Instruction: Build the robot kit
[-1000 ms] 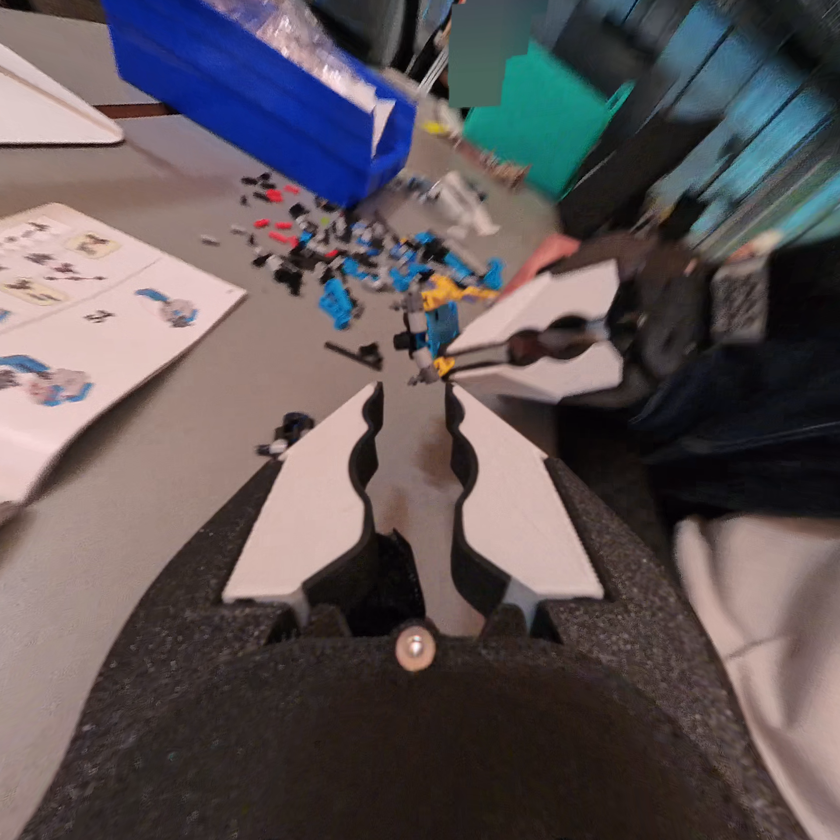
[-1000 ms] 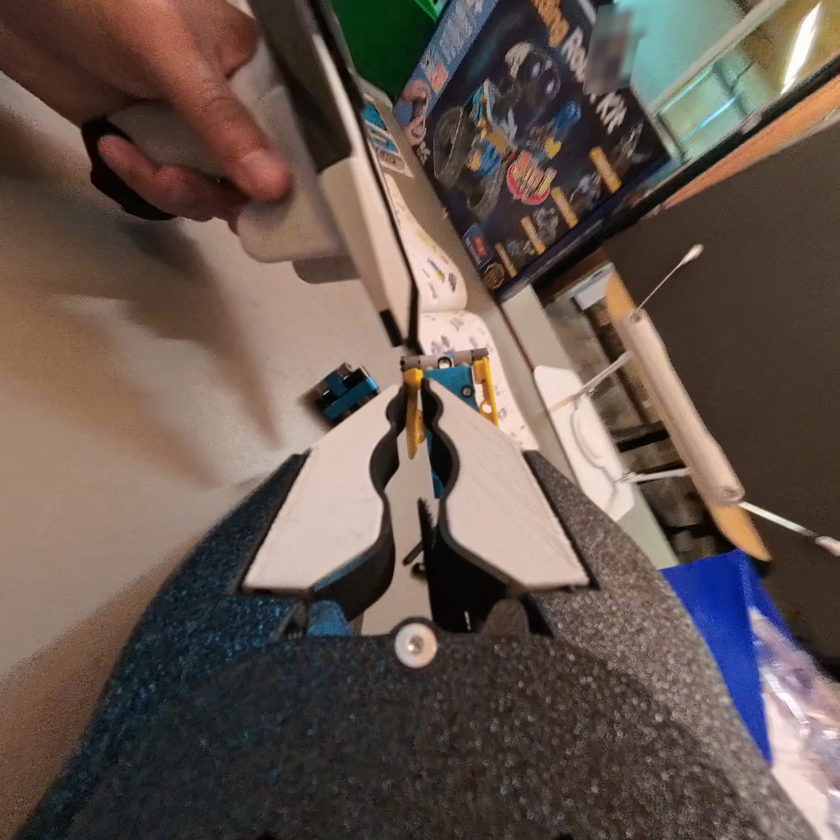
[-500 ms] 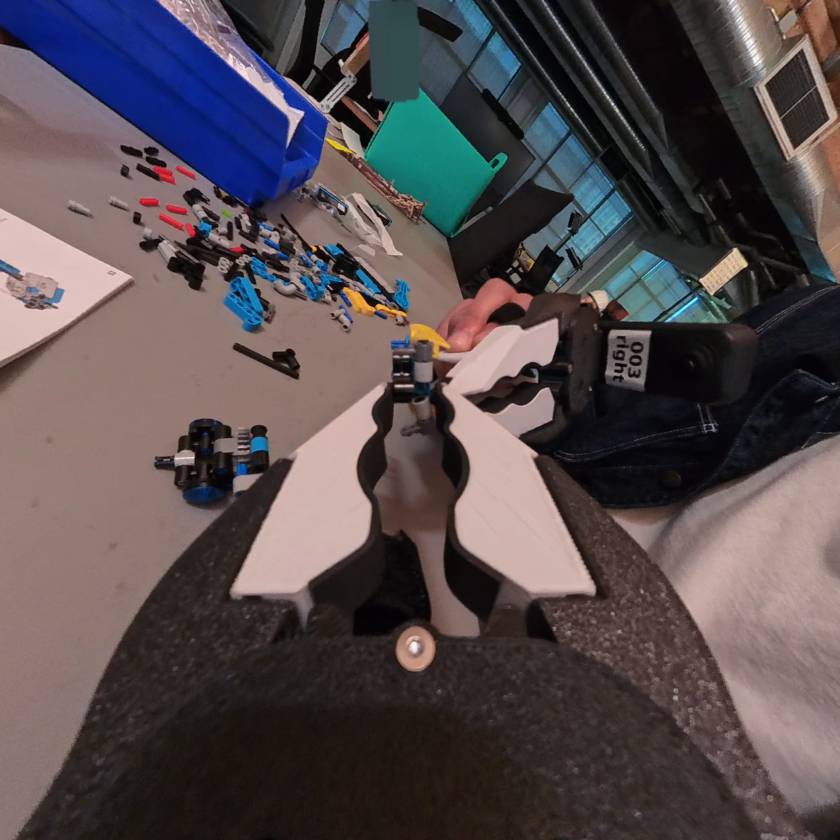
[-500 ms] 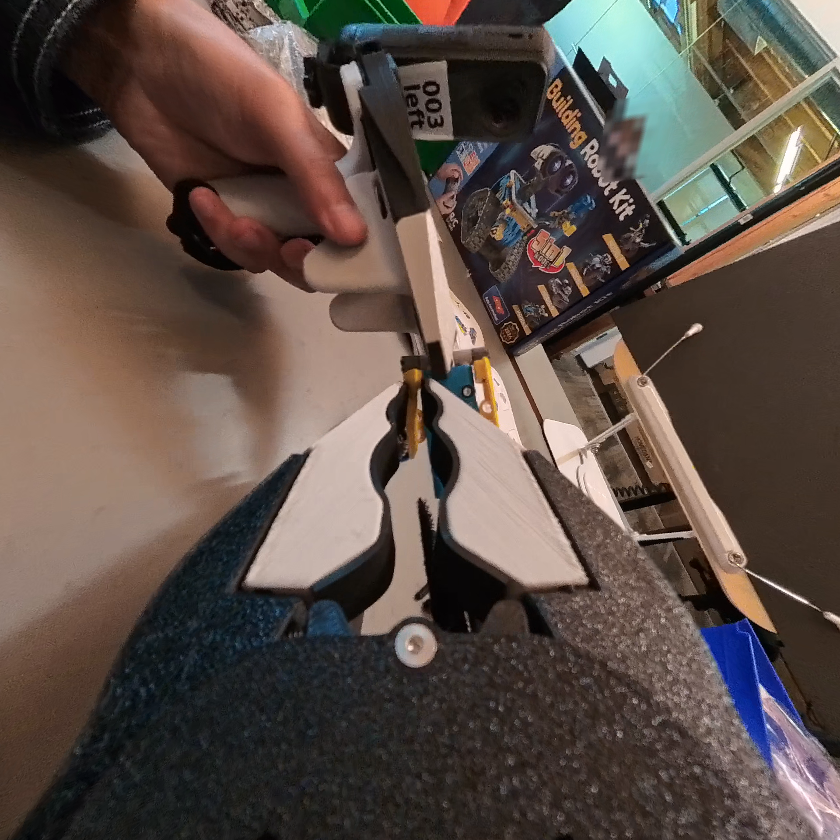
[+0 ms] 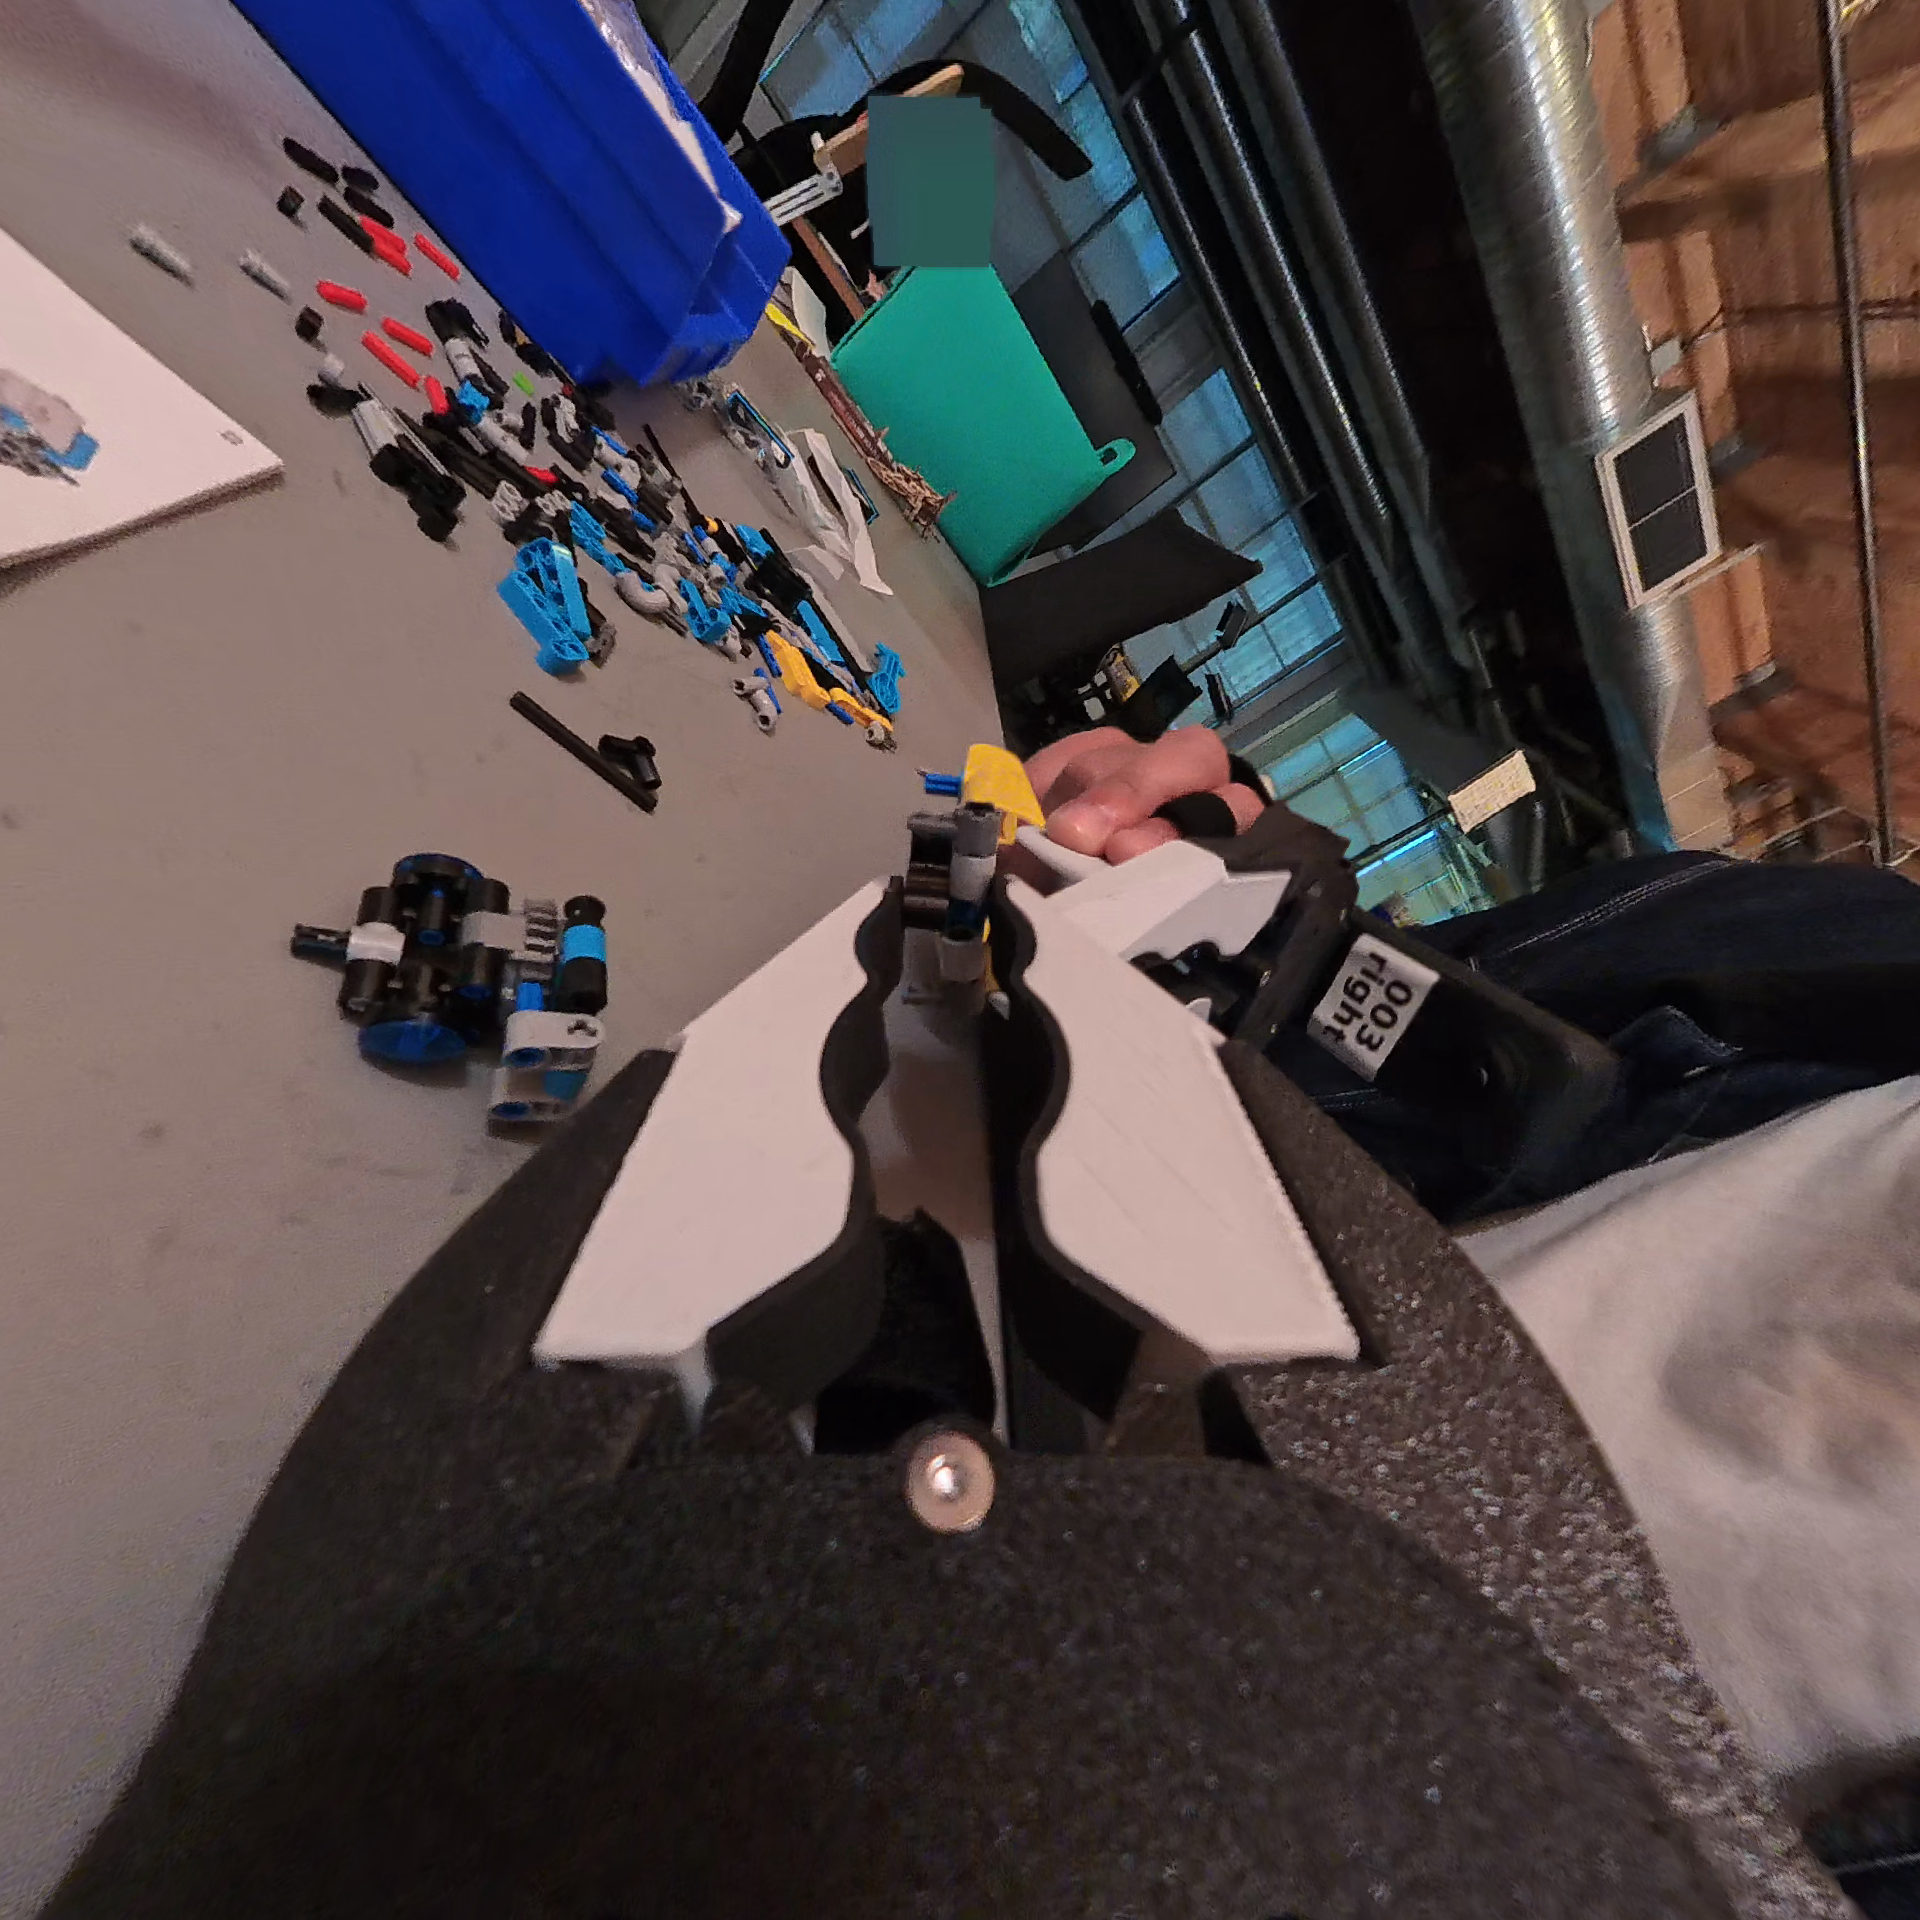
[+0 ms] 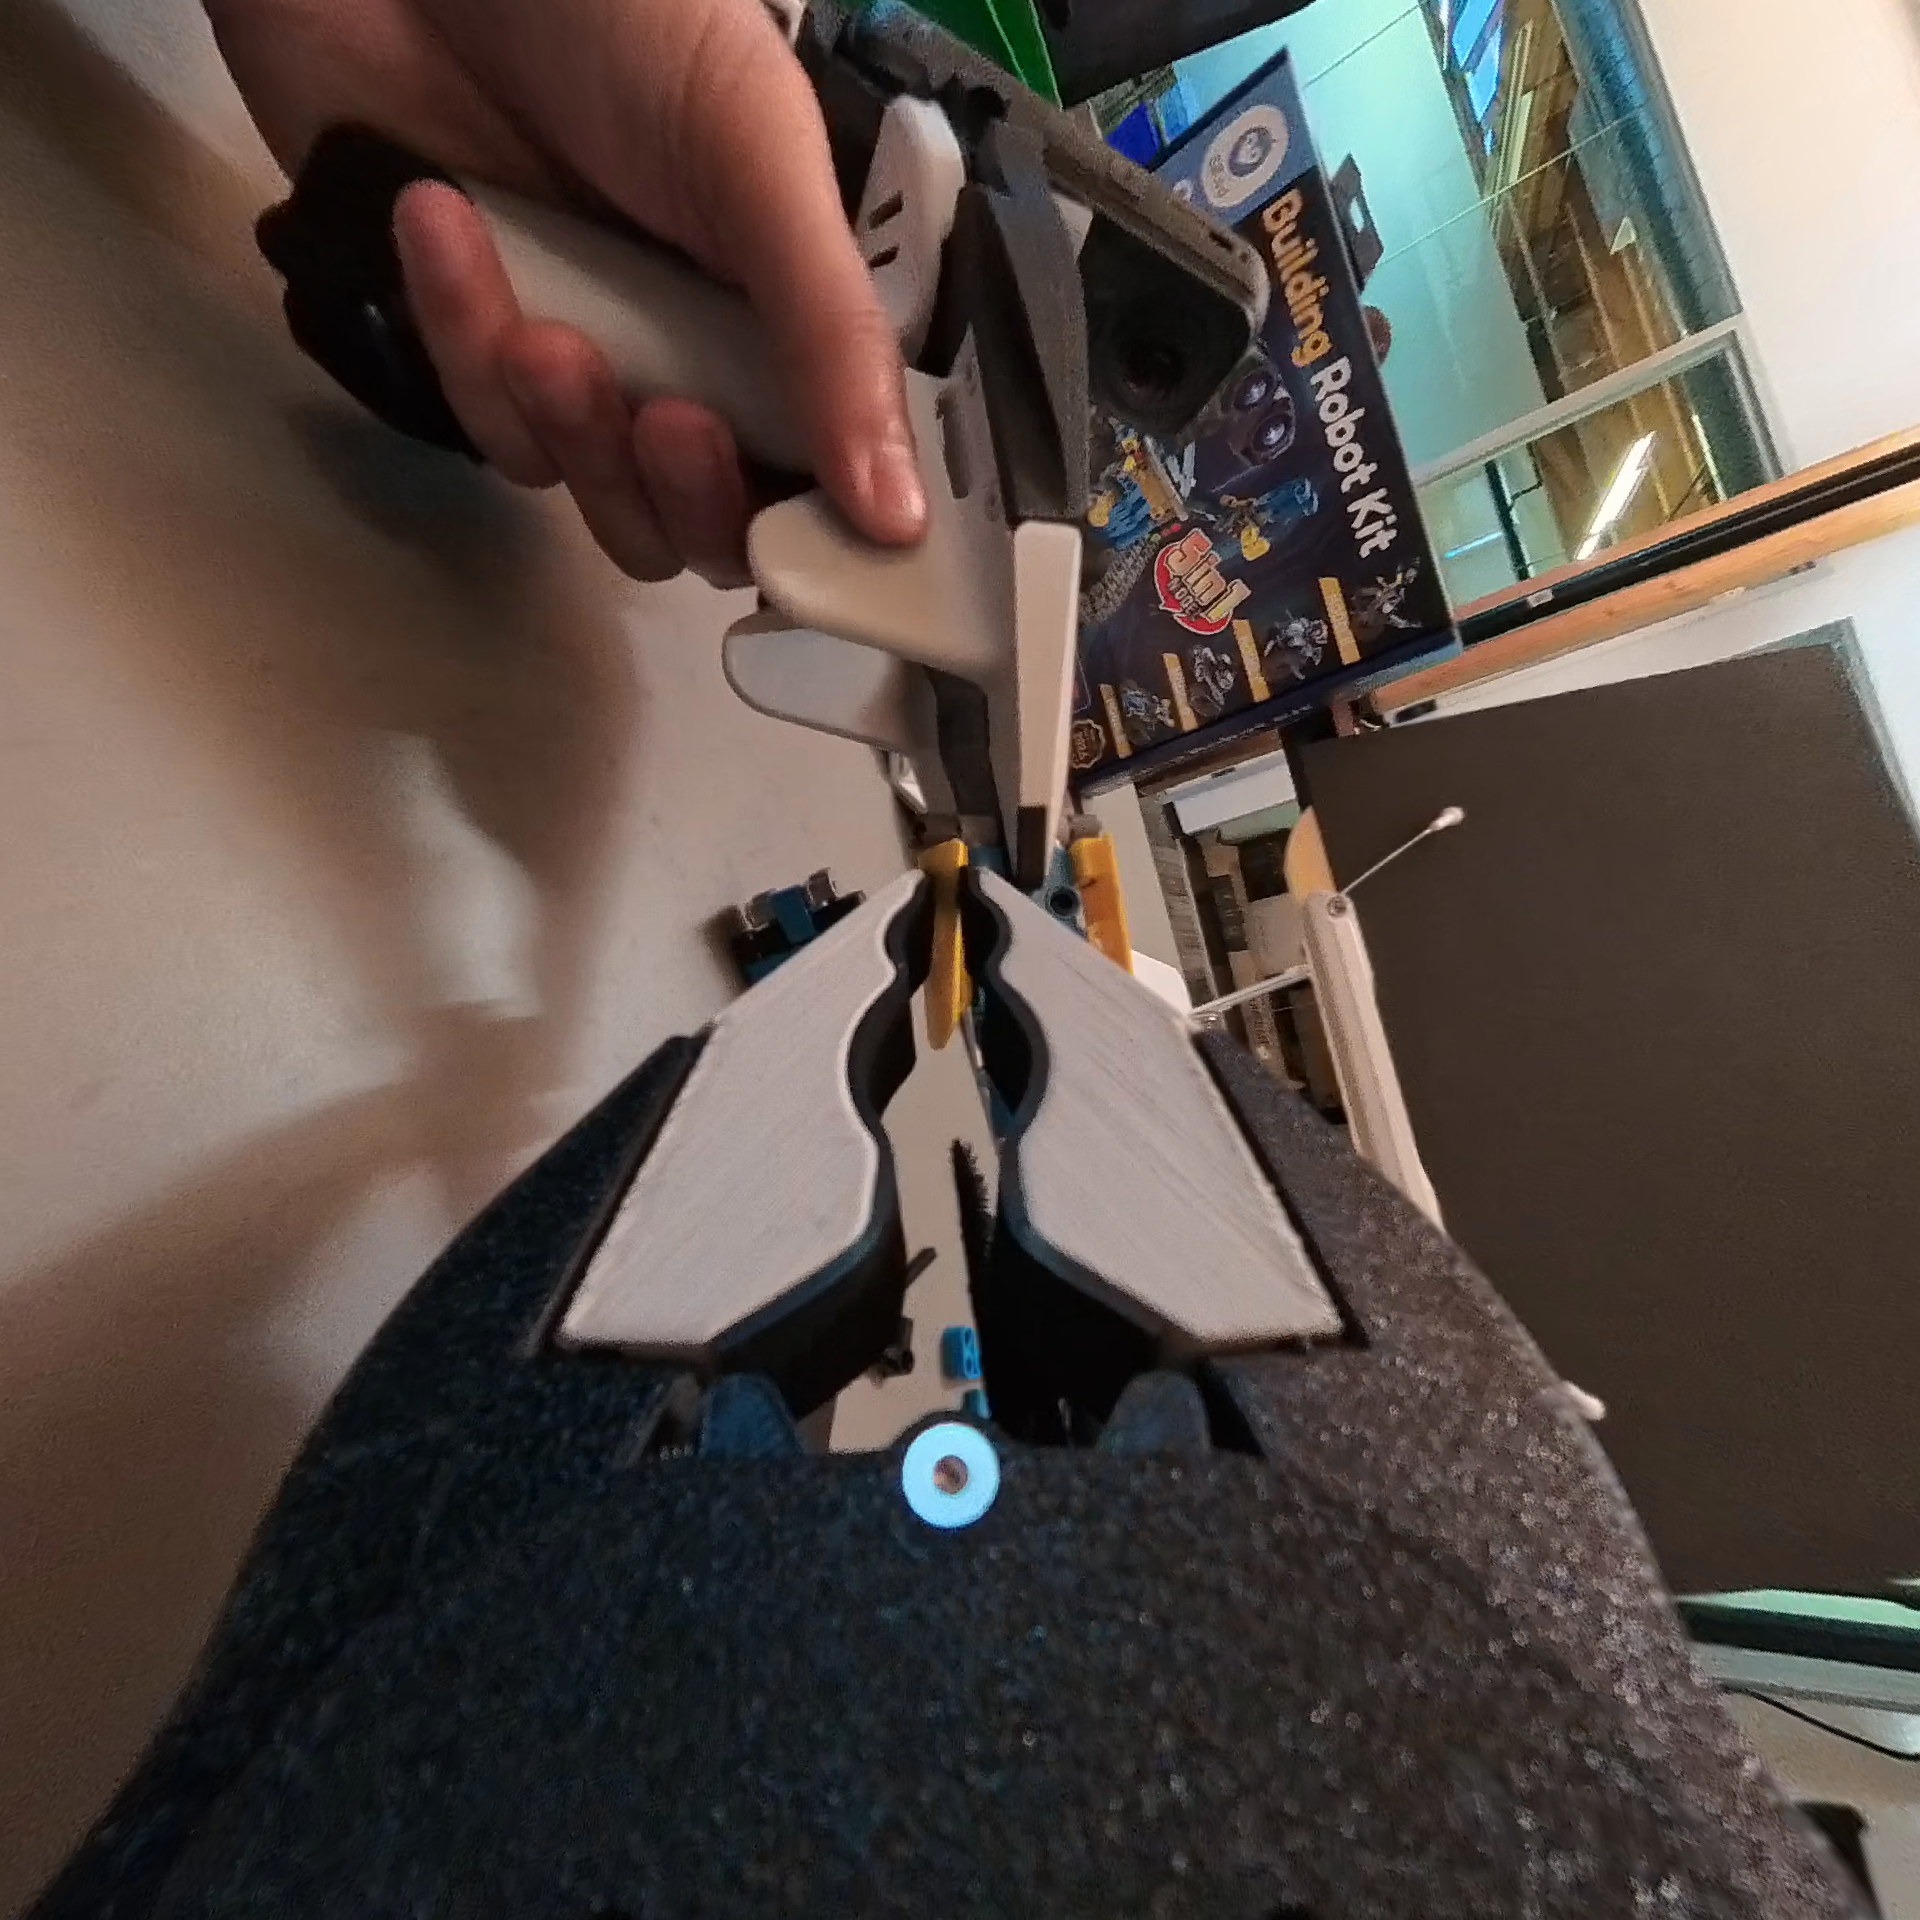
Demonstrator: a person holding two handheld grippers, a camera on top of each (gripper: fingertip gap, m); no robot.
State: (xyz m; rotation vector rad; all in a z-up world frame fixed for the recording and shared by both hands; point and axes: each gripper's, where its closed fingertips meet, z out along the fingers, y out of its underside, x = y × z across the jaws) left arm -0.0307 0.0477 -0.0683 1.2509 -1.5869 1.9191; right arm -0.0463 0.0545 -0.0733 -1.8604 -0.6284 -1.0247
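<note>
A small brick assembly [image 5: 954, 883] of grey, black, blue and yellow parts hangs above the grey table [image 5: 208, 727], caught between both grippers. We see the right gripper [image 6: 948, 891] with its fingers narrowed tight on a yellow piece [image 6: 943, 956] of the assembly, while the left gripper [image 5: 943, 906] has its tips drawn close around the grey-and-black end; whether they actually pinch it we cannot tell from either view. A hand [image 6: 623, 260] grips the left tool's handle, and another hand [image 5: 1122, 790] shows behind the right one.

Just beside the left gripper, on the table, lies a wheeled sub-assembly [image 5: 468, 977] in black and blue, already put together. Farther off we see a scatter of loose parts [image 5: 582, 520] not yet used, a black axle [image 5: 582, 748], an open instruction booklet [image 5: 94, 436], a blue bin [image 5: 540, 177] and a printed kit box [image 6: 1268, 499]. We judge the build partway done.
</note>
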